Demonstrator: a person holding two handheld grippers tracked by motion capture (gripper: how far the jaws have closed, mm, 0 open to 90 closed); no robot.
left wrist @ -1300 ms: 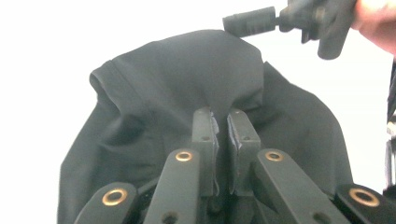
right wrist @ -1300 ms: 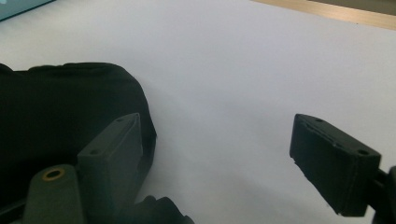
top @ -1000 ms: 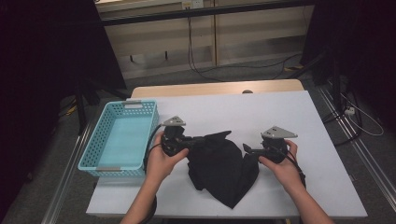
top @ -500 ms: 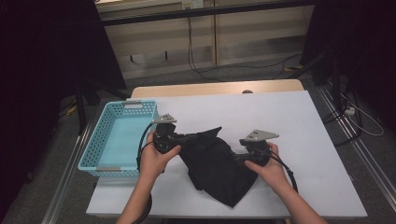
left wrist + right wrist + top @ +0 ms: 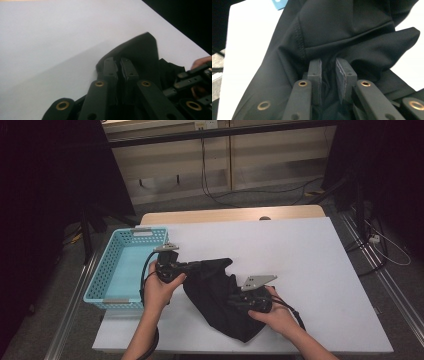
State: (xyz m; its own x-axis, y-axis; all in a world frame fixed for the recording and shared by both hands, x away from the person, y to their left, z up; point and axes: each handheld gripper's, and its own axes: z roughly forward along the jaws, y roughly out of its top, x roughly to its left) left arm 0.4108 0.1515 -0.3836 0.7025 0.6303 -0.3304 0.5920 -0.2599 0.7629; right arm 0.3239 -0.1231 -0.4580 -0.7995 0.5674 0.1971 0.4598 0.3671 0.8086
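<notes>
Blue basket (image 5: 113, 270) at table's (image 5: 310, 250) left.

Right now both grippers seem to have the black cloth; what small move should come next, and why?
Probably carry it a little further toward the blue basket. Both the left gripper and the right gripper have their jaws pinched on the black cloth, which hangs bunched between them just right of the basket, its lower part on the white table.

High view overhead, facing forward-down on table (image 5: 310, 270); gripper views close-up; all share black garment (image 5: 220, 295).
</notes>
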